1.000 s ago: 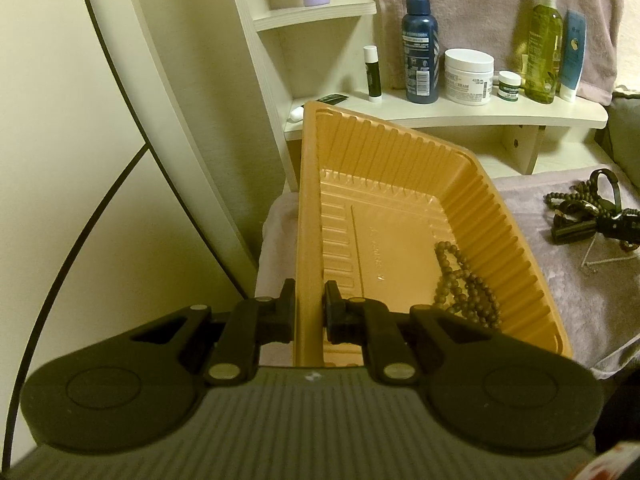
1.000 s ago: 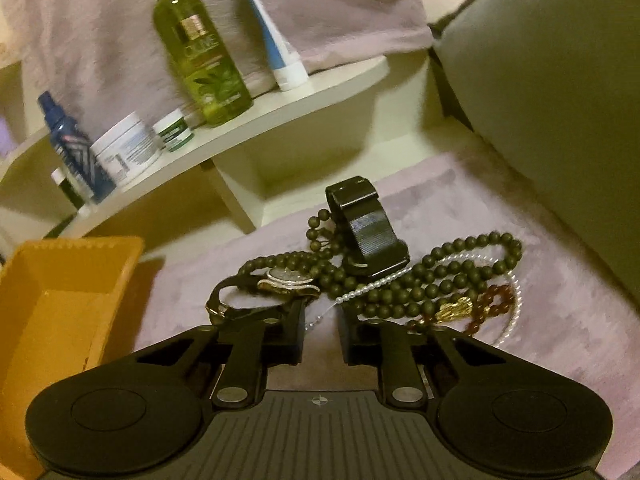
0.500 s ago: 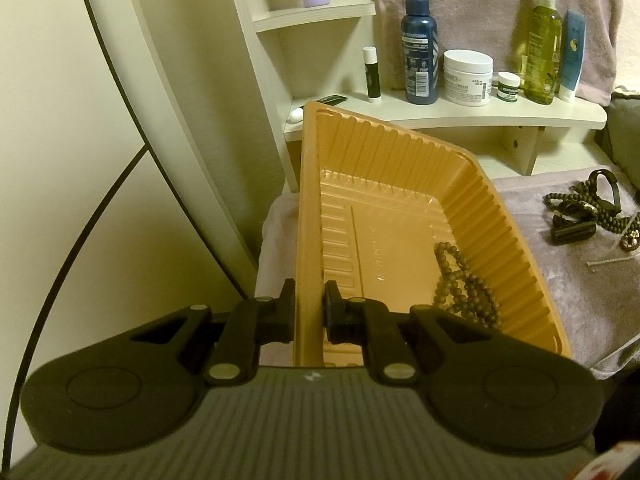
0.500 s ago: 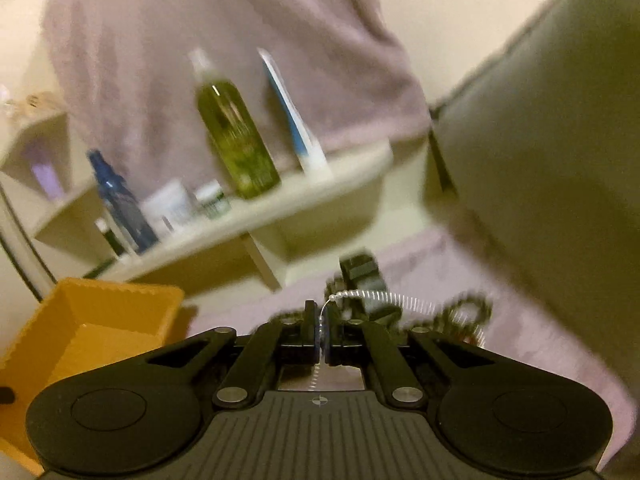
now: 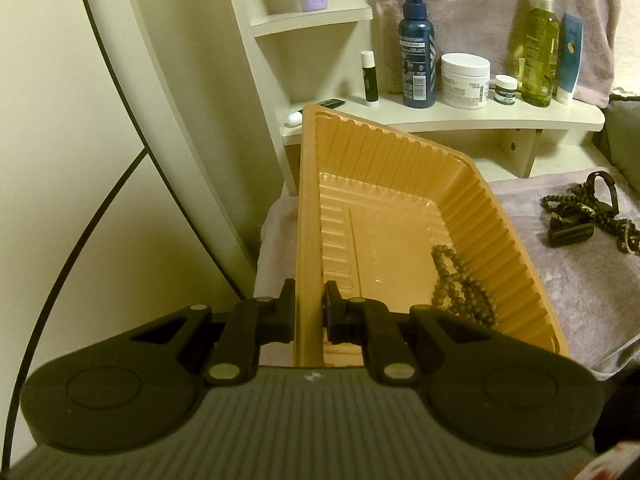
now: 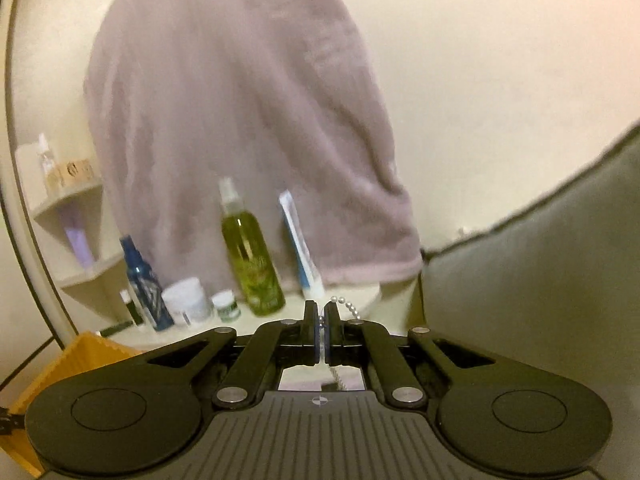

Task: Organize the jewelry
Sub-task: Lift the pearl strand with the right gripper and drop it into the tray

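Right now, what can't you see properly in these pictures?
- Pearl necklace: right wrist view, mostly hidden by the right claw pinching it.
- Jewelry pile: left wrist view, cut off by the right edge.
- Bottle labels, like the green spray bottle: right wrist view, blurred.
- Orange tray corner: hidden behind the left claw.

The ribbed tray is orange, holding a brown bead strand. A white pearl strand shows against a mauve towel. The spray bottle is dark blue, another bottle yellow-green.
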The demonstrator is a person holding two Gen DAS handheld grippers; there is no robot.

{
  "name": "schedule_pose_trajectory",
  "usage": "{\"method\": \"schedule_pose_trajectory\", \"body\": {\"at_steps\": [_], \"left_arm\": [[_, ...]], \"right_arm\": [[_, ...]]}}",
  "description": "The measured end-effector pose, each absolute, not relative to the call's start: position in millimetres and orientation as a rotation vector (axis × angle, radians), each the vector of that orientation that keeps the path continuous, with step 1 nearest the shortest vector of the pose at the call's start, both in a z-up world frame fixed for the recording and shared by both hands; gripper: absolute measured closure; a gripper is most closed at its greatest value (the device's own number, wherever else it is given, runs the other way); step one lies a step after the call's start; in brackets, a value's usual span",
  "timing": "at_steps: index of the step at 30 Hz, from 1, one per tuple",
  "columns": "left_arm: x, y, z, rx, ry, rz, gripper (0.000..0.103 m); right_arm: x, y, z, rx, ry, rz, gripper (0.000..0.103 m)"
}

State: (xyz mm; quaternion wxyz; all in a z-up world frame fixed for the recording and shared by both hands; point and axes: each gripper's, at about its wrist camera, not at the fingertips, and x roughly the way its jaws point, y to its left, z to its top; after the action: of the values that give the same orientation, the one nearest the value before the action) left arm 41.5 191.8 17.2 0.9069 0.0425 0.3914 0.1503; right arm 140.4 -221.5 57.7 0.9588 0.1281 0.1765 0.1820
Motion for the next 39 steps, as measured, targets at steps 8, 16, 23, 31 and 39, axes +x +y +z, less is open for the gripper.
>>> {"method": "schedule_pose_trajectory", "body": {"at_steps": [8,16,23,31,39], "left_arm": [[41,193,18,0.083,0.805,0.307,0.091],[41,193,19,0.082,0.804,0.306,0.091],[40,193,19,0.08,0.803,0.304,0.091],[41,194,19,0.08,0.807,0.3,0.091],[41,195,19,0.079,0.806,0.295,0.091]], "right_arm": [[132,-217,90,0.242,0.286,0.411,0.101],[130,-203,115,0.217,0.234,0.471,0.101],[130,-173,128,0.234,0.261,0.597,0.101],[143,-107,127,0.267,0.337,0.832,0.101],[158,-35,98,0.253,0.462,0.997,0.101]]}}
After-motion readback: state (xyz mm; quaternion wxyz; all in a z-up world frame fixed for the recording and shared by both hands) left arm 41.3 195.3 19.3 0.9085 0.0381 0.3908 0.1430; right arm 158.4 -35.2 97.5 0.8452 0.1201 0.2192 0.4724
